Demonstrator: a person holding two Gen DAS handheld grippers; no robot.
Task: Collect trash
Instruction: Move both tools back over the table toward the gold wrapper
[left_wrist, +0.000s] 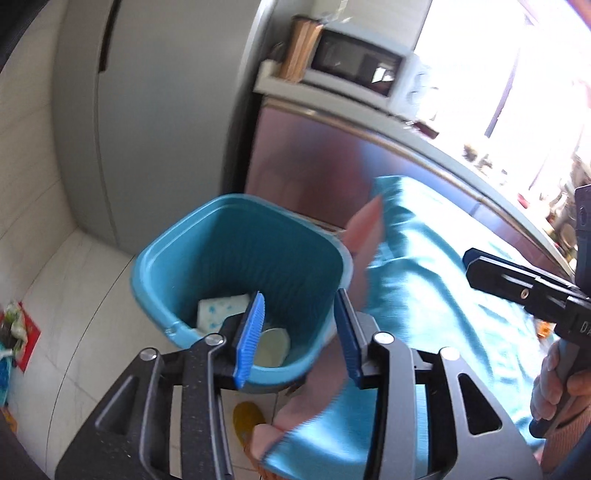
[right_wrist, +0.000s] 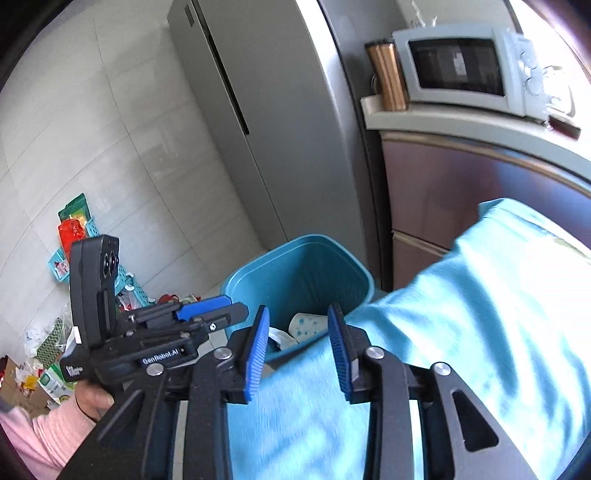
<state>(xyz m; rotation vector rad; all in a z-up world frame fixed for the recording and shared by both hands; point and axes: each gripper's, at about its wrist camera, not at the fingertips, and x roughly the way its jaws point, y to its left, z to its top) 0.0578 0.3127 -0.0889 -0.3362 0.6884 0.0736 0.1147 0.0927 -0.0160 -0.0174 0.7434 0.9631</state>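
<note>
Blue ribbed pads on the left hand-held gripper (left_wrist: 301, 334) stand apart with nothing between them, poised just above the near rim of the teal trash bin (left_wrist: 207, 236). The right hand-held gripper (right_wrist: 297, 350) is likewise parted and empty, near the bin's rim on the cloth side. No earlier picture is there to compare.

Inside the bin lie a white paper piece with blue specks (left_wrist: 221, 308) and a pale round disc (left_wrist: 273, 345); the right wrist view shows a patterned paper cup (right_wrist: 308, 325) there too.

A table draped in a light blue cloth (left_wrist: 436, 280) butts against the bin, its hanging edge crowding the bin's side and lying under the right gripper. A blurred pink strip (left_wrist: 360, 236) crosses just beside the bin's rim; what it is cannot be told.

Behind the bin stand a grey refrigerator (right_wrist: 266, 110) and a reddish cabinet (right_wrist: 443, 192) carrying a microwave (right_wrist: 461, 70). Well away from the bin, packets and bags (right_wrist: 74, 229) clutter the tiled floor (left_wrist: 74, 295).
</note>
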